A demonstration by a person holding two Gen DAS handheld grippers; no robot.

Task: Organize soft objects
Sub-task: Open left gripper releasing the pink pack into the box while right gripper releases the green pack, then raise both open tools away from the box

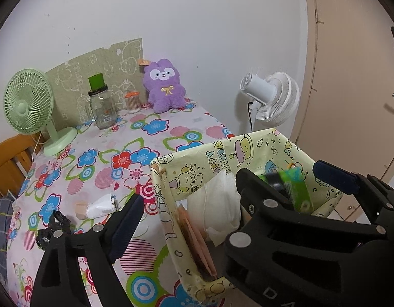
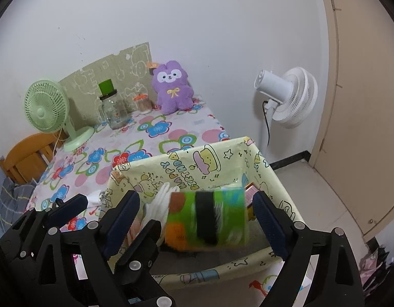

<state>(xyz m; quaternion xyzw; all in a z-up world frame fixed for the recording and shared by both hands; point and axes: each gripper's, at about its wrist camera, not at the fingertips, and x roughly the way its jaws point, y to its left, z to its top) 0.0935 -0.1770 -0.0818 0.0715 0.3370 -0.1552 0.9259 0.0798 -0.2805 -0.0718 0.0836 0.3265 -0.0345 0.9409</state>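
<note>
A yellow cartoon-print box stands at the table's near right corner. Inside it lies a rolled green patterned cloth with a black band, blurred. My right gripper stands open around the roll, and its pads do not press on it. In the left wrist view the same roll shows between that gripper's two fingers. A white cloth and pink folded pieces fill the box's left side. My left gripper is open astride the box's left wall, its right finger hidden. A purple plush rabbit sits at the far wall.
The flowered tablecloth carries a green desk fan, a glass jar, a swab tub, a white packet and a black crumpled bag. A white standing fan is beyond the table, a wooden chair at left.
</note>
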